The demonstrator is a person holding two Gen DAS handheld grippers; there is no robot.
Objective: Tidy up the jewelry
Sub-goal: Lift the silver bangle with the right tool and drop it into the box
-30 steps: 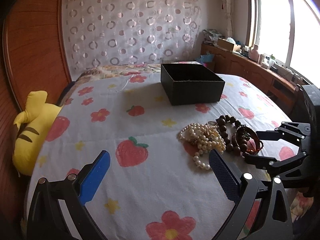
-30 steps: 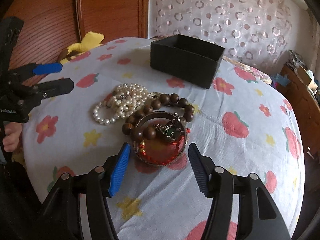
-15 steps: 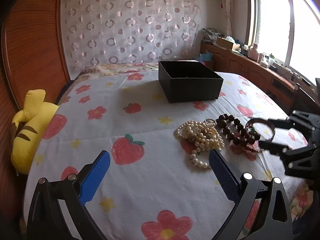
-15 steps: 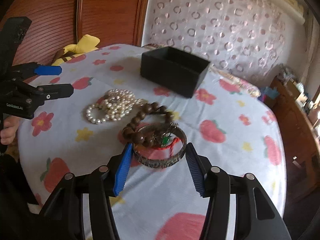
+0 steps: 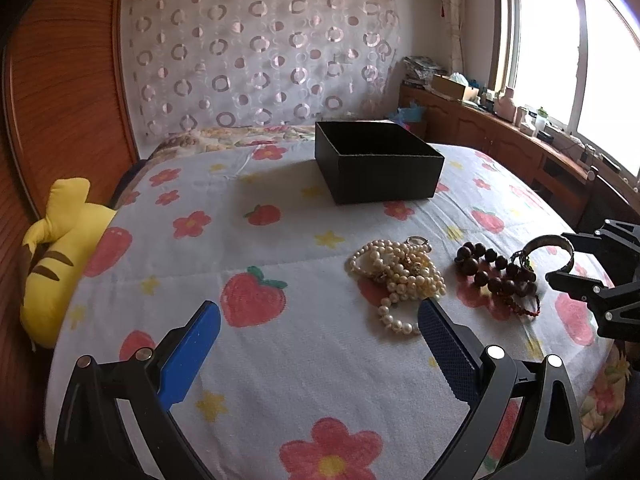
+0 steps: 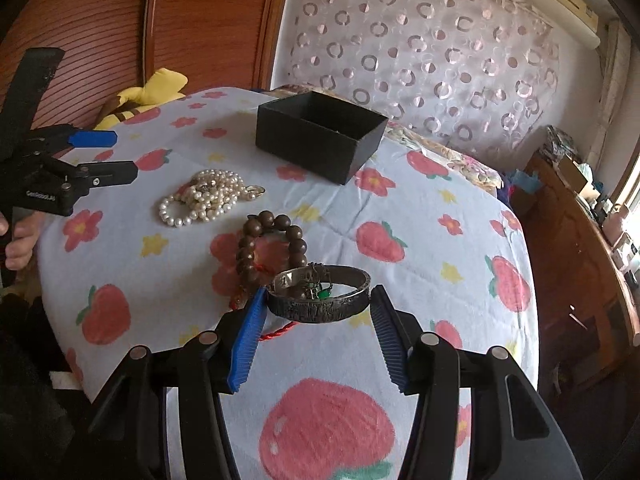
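Observation:
My right gripper (image 6: 318,300) is shut on a silver bangle (image 6: 320,298) and holds it lifted above the bed; a small green charm hangs inside it. The bangle also shows in the left wrist view (image 5: 550,246) between the right gripper's jaws (image 5: 560,254). A dark wooden bead bracelet (image 6: 272,246) with a red cord and a pile of white pearl strands (image 6: 204,198) lie on the strawberry-print bedspread (image 6: 400,208). An open black box (image 6: 320,136) stands farther back. My left gripper (image 5: 318,322) is open and empty, hovering in front of the pearls (image 5: 400,270).
A yellow striped plush toy (image 5: 56,248) lies at the bed's left edge by the wooden headboard (image 5: 60,80). A wooden counter with clutter (image 5: 520,132) runs under the window on the right. The bed drops off at its near and right edges.
My right gripper has closed on the silver bangle and lifted it up and back off the bead bracelet. The left gripper has stayed open and nearly still.

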